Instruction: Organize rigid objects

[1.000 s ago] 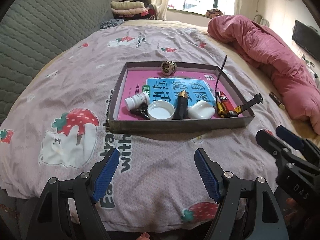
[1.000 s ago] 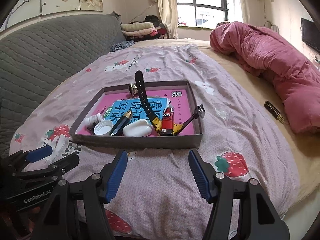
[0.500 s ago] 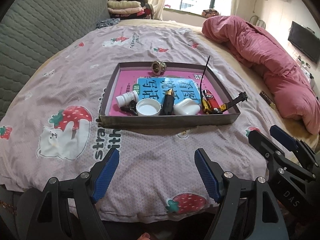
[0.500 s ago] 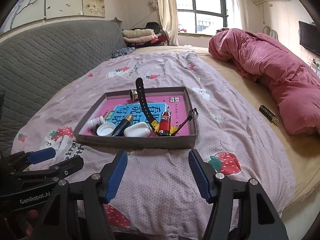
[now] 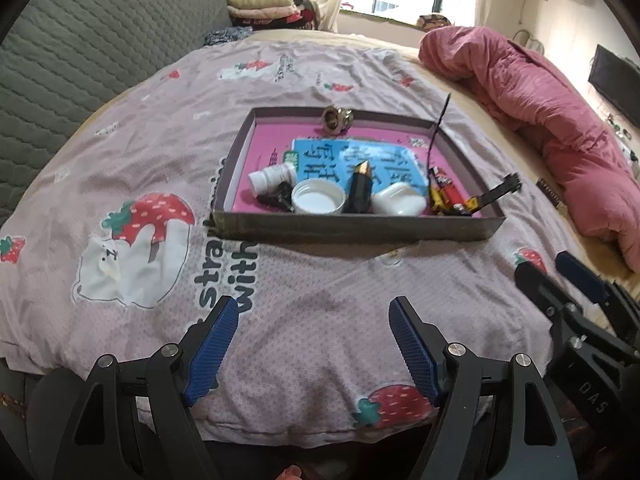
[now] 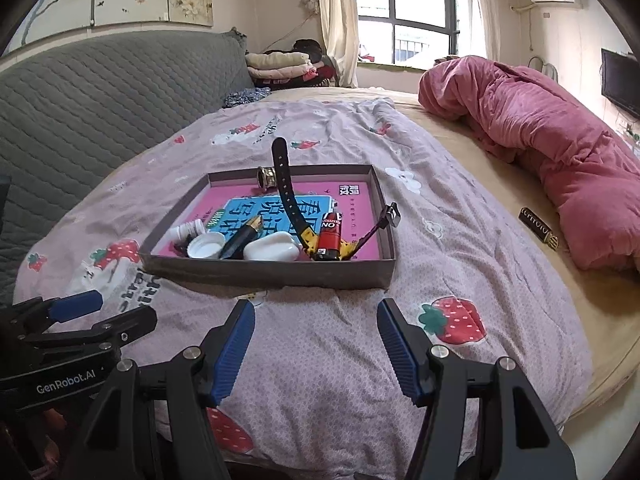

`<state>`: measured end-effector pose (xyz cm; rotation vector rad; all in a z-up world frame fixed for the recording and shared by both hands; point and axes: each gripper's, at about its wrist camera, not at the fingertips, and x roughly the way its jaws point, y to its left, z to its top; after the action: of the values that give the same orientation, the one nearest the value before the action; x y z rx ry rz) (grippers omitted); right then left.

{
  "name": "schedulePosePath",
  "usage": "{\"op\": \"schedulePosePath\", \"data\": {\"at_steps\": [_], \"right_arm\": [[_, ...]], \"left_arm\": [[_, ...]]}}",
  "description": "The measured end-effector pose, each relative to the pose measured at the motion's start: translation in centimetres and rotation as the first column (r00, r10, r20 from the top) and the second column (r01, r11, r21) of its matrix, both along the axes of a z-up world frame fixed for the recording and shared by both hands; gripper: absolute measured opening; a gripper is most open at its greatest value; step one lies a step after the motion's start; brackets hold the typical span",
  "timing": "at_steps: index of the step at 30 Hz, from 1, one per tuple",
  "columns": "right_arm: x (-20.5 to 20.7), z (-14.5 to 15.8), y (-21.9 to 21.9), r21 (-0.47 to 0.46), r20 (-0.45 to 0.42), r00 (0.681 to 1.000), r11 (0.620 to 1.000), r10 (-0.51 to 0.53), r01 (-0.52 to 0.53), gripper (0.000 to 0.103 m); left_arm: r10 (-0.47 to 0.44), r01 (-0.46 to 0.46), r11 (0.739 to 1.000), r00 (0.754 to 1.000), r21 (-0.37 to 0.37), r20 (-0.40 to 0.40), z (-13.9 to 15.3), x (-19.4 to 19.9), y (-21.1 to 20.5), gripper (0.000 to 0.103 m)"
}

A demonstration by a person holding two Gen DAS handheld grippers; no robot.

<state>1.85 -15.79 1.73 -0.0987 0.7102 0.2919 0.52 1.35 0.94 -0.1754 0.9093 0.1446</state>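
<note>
A shallow grey tray [image 5: 352, 227] [image 6: 268, 272] with a pink floor lies on the bed. Along its near side lie a small white bottle [image 5: 269, 178], a white cap [image 5: 318, 199] [image 6: 206, 247], a black and gold pen cap [image 5: 361, 190] [image 6: 244, 236], a white case [image 5: 397, 200] [image 6: 272, 249], a red battery [image 6: 330, 235] and a black and yellow watch [image 6: 290, 204]. A metal ring [image 5: 337, 118] [image 6: 267, 177] sits at the far side. My left gripper [image 5: 312, 344] and right gripper [image 6: 316, 340] are both open and empty, over the bed's near edge, well short of the tray.
The tray rests on a strawberry-print sheet [image 5: 132, 152]. A pink duvet [image 6: 540, 136] is heaped on the right. A small black bar [image 6: 538, 227] lies next to it. A grey quilted headboard [image 6: 100, 92] runs along the left. Folded clothes [image 6: 280, 65] are stacked at the far end.
Both grippers have drawn back and up from the tray, so it looks smaller and farther off. Both stay open. The things in the tray have not moved.
</note>
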Motion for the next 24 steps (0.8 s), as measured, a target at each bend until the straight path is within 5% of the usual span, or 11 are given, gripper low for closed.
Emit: {"op": "schedulePosePath", "data": {"at_steps": [24], "right_arm": [[2.1,-2.8,0.8,-0.046,-0.050,0.999,0.999,0.005,-0.007,0.063]], "left_arm": [[-0.026,0.026,1.000,0.999,0.007,-0.042,-2.8,1.6,-0.4,0.079]]}}
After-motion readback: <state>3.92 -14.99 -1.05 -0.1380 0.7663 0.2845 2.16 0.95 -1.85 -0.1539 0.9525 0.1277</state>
